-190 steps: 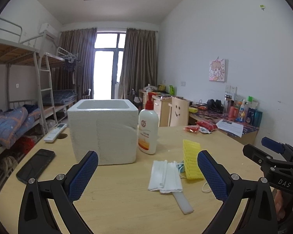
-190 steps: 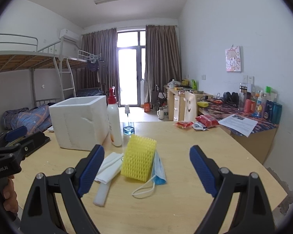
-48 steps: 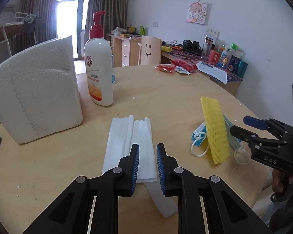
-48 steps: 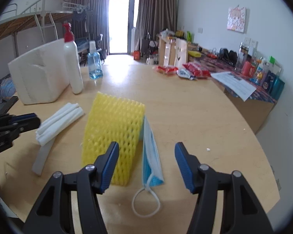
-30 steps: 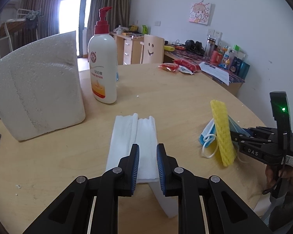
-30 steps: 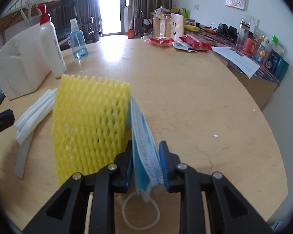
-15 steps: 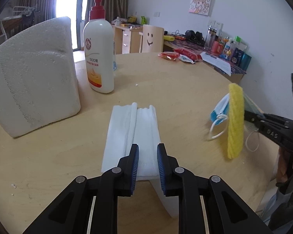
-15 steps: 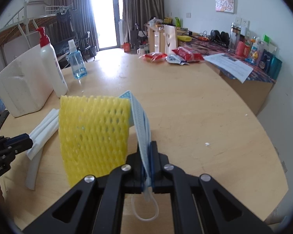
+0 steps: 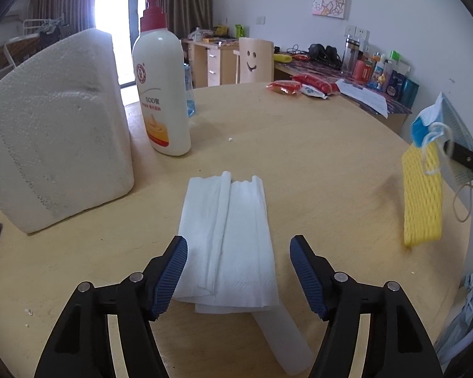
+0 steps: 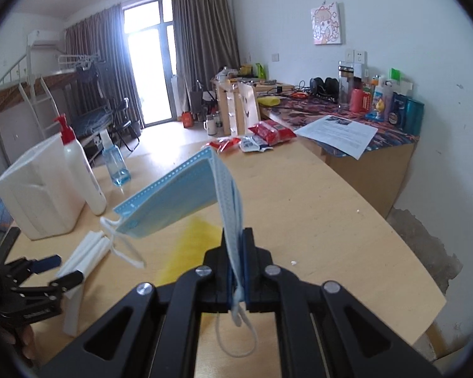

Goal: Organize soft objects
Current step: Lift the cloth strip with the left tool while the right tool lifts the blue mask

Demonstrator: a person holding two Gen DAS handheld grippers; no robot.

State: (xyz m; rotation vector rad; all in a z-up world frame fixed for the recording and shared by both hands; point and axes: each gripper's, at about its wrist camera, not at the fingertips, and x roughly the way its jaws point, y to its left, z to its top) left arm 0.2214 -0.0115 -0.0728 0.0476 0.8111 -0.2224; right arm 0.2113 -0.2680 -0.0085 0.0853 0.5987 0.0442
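We are holding the left claw point(image 9: 238, 272) low over the tabletop point(image 9: 315, 163) with its jaws apart, one blue pad on each side of the near end of the folded white tissue point(image 9: 228, 236). The tissue is lying flat on the tabletop, and neither pad is touching it. A white strip point(image 9: 283, 343) is sticking out from under the near edge of the tissue.

We are holding the right claw point(image 10: 236, 275) above the tabletop with its jaws together, clamped on the blue face mask point(image 10: 179, 192). The mask is hanging clear of the tabletop, to the right of the tissue, with one ear loop point(image 10: 123, 245) trailing on its left side. The yellow foam net point(image 9: 422, 198) is hanging just below the mask, also to the right of the tissue; in the right wrist view it is appearing as a blur, and we cannot tell whether it is caught on the mask.

The white foam box point(image 9: 53, 132) is standing to the left of the tissue, beyond it. The lotion pump bottle point(image 9: 162, 88) is standing just beside the box, straight behind the tissue. A small blue spray bottle point(image 10: 115, 165) is standing farther back than the pump bottle.
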